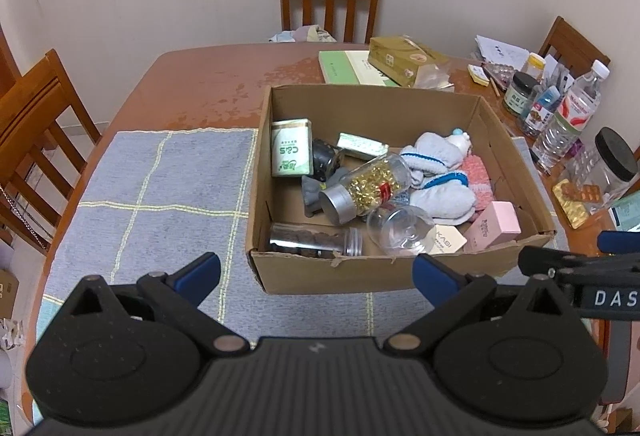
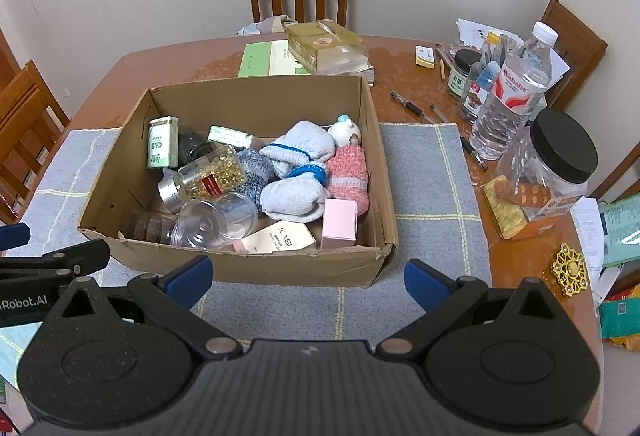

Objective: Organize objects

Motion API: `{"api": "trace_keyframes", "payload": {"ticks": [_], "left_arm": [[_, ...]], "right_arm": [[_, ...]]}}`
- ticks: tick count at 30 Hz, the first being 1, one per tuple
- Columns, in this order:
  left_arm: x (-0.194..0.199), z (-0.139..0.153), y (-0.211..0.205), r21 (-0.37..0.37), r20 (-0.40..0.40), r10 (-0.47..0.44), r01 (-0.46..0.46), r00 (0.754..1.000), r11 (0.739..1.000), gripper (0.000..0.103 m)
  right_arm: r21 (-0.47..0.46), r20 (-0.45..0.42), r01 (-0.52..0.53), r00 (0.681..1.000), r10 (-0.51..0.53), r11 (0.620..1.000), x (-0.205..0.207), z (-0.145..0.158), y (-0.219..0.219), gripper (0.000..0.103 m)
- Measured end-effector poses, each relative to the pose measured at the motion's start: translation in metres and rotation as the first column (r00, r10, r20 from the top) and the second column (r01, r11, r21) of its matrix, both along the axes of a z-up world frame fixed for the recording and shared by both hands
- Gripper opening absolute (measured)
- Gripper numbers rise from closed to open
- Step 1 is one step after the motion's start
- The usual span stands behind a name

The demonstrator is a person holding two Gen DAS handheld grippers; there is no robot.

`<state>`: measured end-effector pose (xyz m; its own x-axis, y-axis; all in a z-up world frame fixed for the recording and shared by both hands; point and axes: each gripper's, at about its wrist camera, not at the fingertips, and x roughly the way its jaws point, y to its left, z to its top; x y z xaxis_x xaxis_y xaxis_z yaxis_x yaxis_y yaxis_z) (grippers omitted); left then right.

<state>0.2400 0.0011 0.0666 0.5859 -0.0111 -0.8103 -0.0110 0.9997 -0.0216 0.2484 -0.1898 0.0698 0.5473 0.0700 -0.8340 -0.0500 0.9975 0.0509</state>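
A brown wooden table carries a grey checked cloth. On this cloth stands an open cardboard box, and the objects lie inside it: white and pink socks, a bottle of golden capsules on its side, a clear plastic jar, a pink box and a green tin. The left gripper and the right gripper hover in front of the box's near wall, both with fingers spread wide and holding nothing.
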Motion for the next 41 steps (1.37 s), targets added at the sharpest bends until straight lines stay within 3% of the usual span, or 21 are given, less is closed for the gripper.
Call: {"api": "trace_keyframes", "payload": {"ticks": [41], "left_arm": [[0.0001, 0.0038, -0.0039, 0.000, -0.003, 0.002, -0.002, 1.000, 1.000, 0.102]], "right_arm": [[0.013, -0.013, 0.011, 1.000, -0.011, 1.000, 0.0027, 0.0019, -0.0021, 0.103]]}}
